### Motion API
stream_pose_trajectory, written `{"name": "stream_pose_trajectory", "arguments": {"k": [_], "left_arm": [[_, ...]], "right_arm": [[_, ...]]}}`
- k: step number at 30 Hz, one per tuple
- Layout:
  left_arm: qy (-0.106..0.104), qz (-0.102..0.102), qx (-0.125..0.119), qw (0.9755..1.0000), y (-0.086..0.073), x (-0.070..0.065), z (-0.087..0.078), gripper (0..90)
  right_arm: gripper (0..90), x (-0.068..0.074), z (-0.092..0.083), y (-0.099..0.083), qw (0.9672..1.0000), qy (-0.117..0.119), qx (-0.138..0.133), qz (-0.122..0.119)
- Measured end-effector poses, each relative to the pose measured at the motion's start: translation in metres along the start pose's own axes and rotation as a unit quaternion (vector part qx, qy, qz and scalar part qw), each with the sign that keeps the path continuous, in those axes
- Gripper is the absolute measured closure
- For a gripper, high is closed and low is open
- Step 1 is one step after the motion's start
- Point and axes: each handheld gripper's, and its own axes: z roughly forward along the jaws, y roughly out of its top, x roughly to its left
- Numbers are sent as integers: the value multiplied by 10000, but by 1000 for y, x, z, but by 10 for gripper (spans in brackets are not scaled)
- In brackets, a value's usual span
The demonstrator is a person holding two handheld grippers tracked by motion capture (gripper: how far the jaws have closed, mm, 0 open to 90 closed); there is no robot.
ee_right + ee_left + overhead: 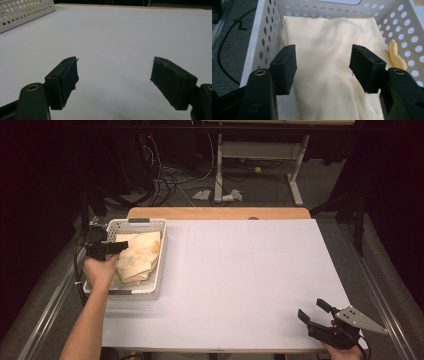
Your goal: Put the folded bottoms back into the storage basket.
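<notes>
A pale yellow folded cloth (137, 256) lies inside a white perforated basket (155, 287) at the table's left edge. In the left gripper view the cloth (324, 57) spreads across the basket floor between the basket walls (265, 32). My left gripper (111, 246) hovers open over the basket's left side, its jaws wide apart just above the cloth (322, 67) with nothing held. My right gripper (315, 312) rests open near the table's front right corner, and its jaws (113, 82) stand wide over bare white tabletop.
The white table (240, 280) has a wooden strip along its far edge. Beyond it on the floor are cables, a desk frame (260, 155) and a small yellow ball (258, 169). The basket's corner (25, 12) shows far left in the right gripper view.
</notes>
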Motion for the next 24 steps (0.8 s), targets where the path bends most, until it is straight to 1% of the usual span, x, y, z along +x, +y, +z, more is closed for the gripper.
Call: {"name": "stream_pose_trajectory", "arguments": {"k": [2,5,9,11,16,19,21,24], "left_arm": [[-33,14,-52,10000,0,-1,-3,371],[-33,107,-134,9998,-1,-1,-6,371],[-73,123,-171,9998,-2,-1,-9,370],[-83,162,-174,9997,-2,-1,-12,371],[-133,214,-278,9993,-4,-2,-18,371],[-173,295,-325,9989,-5,-3,-22,371],[-187,401,-310,9985,-7,-4,-25,371],[-212,453,-358,9981,-8,-6,-30,371]], "right_arm": [[226,0,0,0,10000,-3,3,8],[226,0,0,0,10000,-3,1,8],[226,0,0,0,10000,-3,1,12],[226,0,0,0,10000,-2,-3,14],[226,0,0,0,10000,-5,-7,23],[226,-1,0,0,10000,-6,-11,20],[226,0,0,0,10000,-6,-10,24],[226,0,0,0,10000,-6,-8,20]]}}
